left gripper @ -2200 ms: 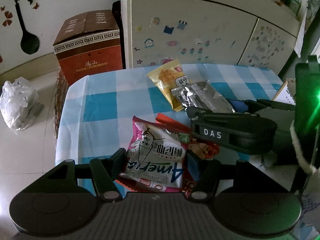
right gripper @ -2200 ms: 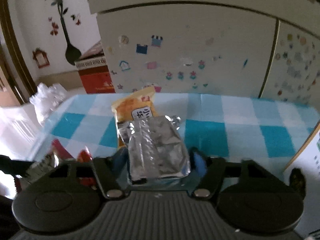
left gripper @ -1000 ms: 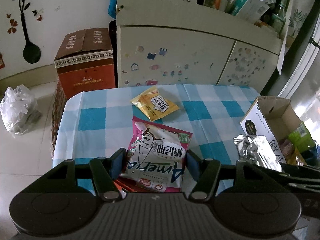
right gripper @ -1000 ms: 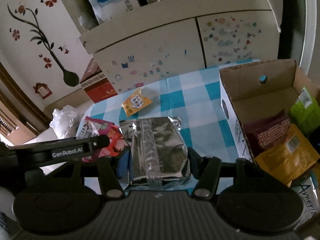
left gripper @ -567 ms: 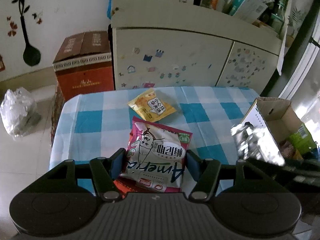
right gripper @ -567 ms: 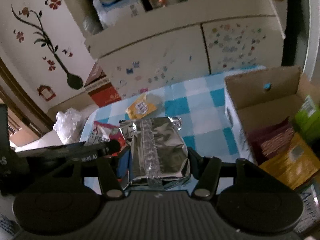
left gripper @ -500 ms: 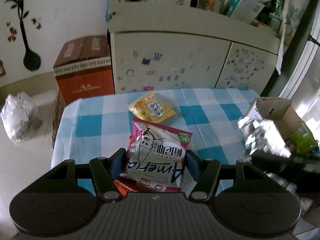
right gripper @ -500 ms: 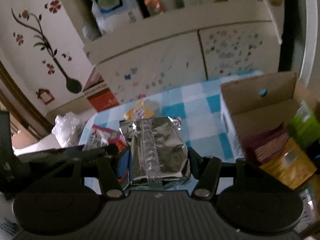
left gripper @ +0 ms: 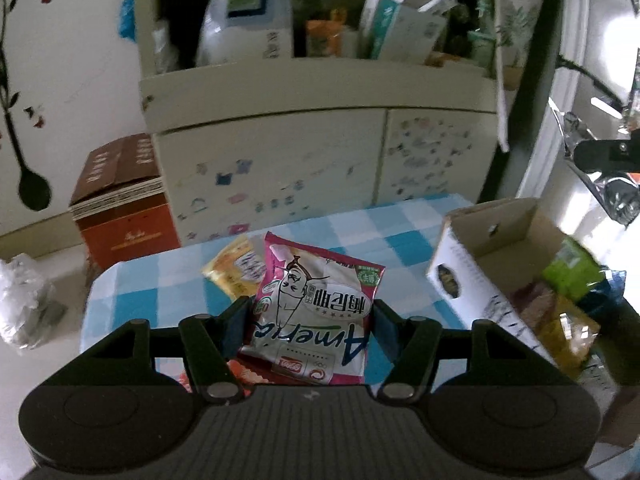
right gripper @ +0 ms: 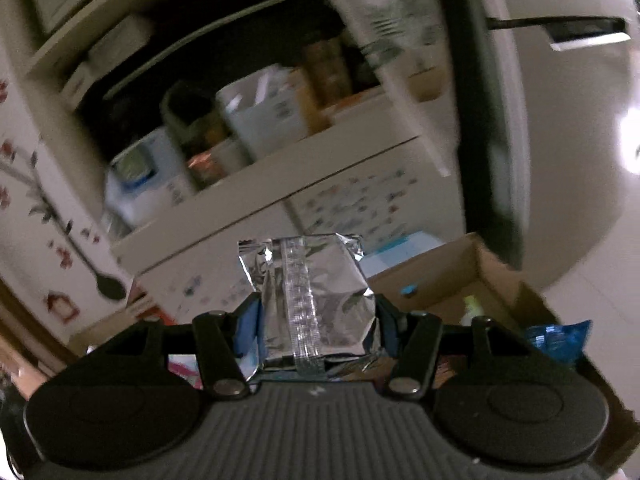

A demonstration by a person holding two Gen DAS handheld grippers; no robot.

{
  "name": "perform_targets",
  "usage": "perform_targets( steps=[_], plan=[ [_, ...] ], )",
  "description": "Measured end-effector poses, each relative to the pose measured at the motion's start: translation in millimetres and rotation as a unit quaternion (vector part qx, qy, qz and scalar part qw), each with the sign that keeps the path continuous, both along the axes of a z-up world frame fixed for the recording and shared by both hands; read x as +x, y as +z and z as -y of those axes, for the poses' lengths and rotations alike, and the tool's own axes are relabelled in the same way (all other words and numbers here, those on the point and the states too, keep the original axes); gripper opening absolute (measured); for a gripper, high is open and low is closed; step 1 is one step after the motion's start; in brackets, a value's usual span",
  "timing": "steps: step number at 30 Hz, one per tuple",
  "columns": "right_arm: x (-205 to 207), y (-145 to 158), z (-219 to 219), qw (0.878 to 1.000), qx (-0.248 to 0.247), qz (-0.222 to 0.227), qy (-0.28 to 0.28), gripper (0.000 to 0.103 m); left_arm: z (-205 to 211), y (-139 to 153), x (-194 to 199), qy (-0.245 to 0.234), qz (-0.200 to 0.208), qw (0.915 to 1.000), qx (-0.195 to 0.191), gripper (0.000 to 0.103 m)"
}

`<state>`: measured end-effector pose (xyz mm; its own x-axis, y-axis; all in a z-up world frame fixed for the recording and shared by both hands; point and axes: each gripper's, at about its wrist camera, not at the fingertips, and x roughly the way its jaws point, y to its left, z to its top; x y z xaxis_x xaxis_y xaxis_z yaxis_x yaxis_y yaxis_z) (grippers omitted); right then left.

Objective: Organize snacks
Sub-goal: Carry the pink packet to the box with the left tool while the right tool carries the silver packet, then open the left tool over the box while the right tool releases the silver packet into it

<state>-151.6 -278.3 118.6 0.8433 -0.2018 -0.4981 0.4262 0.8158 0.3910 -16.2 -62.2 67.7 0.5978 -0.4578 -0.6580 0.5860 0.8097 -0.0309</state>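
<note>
My left gripper [left gripper: 308, 312] is shut on a pink and white snack bag [left gripper: 316, 312], held above the blue checked table [left gripper: 160, 284]. My right gripper [right gripper: 316, 320] is shut on a silver foil pack [right gripper: 316, 300], raised high above the open cardboard box [right gripper: 440, 276]. In the left wrist view the box [left gripper: 472, 248] stands at the table's right end with several snack packs inside, and the foil pack [left gripper: 612, 188] hangs above its far right. A yellow snack bag [left gripper: 236, 268] lies on the table behind the pink bag.
A cream cabinet [left gripper: 320, 152] with cluttered shelves stands behind the table. A brown carton [left gripper: 120, 204] and a white plastic bag [left gripper: 24, 304] sit on the floor at the left. An orange wrapper [left gripper: 240, 368] lies under my left gripper. A blue pack [right gripper: 560, 340] sticks out of the box.
My right gripper has lifted the foil pack up and to the right, over the box, and tilted upward. My left gripper has risen and moved toward the box with the pink bag.
</note>
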Motion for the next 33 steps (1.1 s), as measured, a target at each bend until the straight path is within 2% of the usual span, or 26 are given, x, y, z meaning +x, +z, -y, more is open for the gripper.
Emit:
perform_targets(
  steps=[7,14,27,33],
  plan=[
    [-28,7,38,0.998,0.03,0.02,-0.046,0.06,17,-1,-21,0.002,-0.03,0.9987,-0.04,0.069],
    [-43,7,63,0.994,0.064,0.035,-0.076,0.06,52,6,-48,-0.019,-0.051,0.9968,-0.059,0.069],
    [-50,9,74,0.994,0.081,0.047,-0.065,0.06,107,21,-89,-0.083,-0.043,0.9939,-0.059,0.069],
    [-50,7,80,0.992,0.095,0.047,-0.065,0.06,123,20,-96,-0.106,-0.057,0.9912,-0.056,0.069]
  ],
)
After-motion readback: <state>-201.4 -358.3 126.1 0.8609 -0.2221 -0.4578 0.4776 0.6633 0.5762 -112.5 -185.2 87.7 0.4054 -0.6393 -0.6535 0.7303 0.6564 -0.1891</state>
